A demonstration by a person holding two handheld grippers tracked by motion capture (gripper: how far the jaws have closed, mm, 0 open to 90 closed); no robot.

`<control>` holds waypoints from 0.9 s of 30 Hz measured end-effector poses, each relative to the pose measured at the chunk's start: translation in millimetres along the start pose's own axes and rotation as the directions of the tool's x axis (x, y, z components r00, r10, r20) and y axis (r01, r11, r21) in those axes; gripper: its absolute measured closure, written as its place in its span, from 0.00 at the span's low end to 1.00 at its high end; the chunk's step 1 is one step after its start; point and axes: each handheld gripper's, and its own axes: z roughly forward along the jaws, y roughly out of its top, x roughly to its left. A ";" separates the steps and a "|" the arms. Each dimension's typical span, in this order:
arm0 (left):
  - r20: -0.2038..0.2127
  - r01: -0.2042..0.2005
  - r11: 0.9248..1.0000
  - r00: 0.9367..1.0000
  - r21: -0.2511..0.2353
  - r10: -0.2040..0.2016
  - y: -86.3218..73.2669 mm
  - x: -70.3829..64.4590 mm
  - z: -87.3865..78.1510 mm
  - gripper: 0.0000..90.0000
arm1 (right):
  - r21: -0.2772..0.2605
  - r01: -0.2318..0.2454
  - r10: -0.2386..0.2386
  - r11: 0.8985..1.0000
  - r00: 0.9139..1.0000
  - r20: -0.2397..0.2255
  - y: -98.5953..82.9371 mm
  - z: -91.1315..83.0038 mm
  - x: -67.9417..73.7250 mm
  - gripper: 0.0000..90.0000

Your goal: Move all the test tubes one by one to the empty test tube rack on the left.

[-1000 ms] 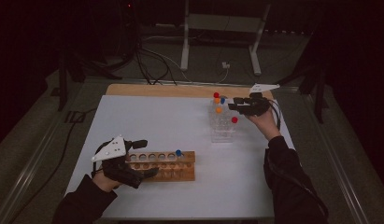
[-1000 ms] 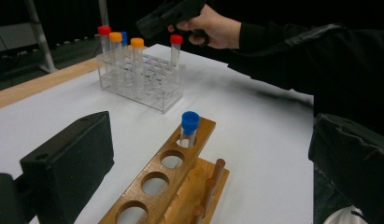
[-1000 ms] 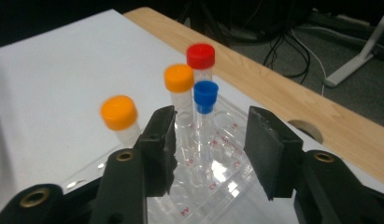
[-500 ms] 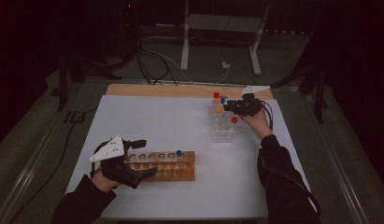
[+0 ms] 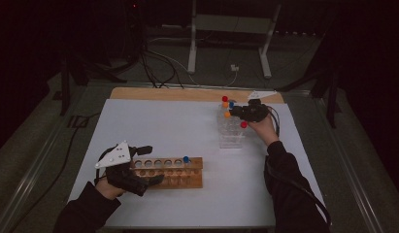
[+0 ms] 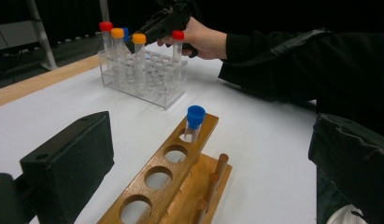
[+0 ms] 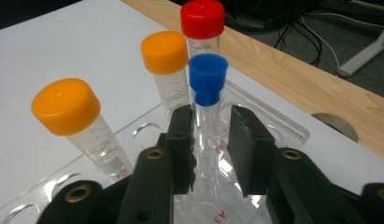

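Note:
A wooden tube rack (image 5: 170,172) lies at the near left with one blue-capped tube (image 5: 186,159) standing in its right end. My left gripper (image 5: 151,165) is open, one jaw on each side of the rack's left end; the left gripper view shows gaps between the jaws and the wooden rack (image 6: 180,158). A clear plastic rack (image 5: 230,133) at the far right holds red-, orange- and blue-capped tubes. My right gripper (image 7: 211,114) is open, its jaws close on either side of a blue-capped tube (image 7: 207,74) that stands in the clear rack (image 7: 147,135).
Two orange-capped tubes (image 7: 66,106) (image 7: 164,52) and a red-capped one (image 7: 202,18) stand right beside the jaws. Another red-capped tube (image 5: 243,124) stands on the clear rack's right side. A wooden strip (image 5: 187,94) runs along the table's far edge. White table (image 5: 153,126) stretches between the racks.
My right gripper has moved left over the clear rack's far end, to the blue-capped tube. The left gripper and wooden rack have stayed put.

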 end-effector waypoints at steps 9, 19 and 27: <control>0.000 0.003 1.000 1.000 0.001 -0.003 -0.3 0.9 -0.4 0.01 | 0.021 0.015 -0.015 1.000 1.000 -0.002 2.9 -0.5 0.9 0.85; 0.001 0.005 1.000 1.000 0.002 -0.005 0.0 1.1 -0.1 0.01 | -0.008 0.035 -0.034 0.999 0.999 0.006 14.1 -14.3 3.3 0.85; 0.005 0.008 1.000 1.000 0.005 -0.008 0.3 1.2 0.6 0.01 | -0.030 0.053 -0.052 0.998 0.998 0.020 29.0 -34.7 6.0 0.86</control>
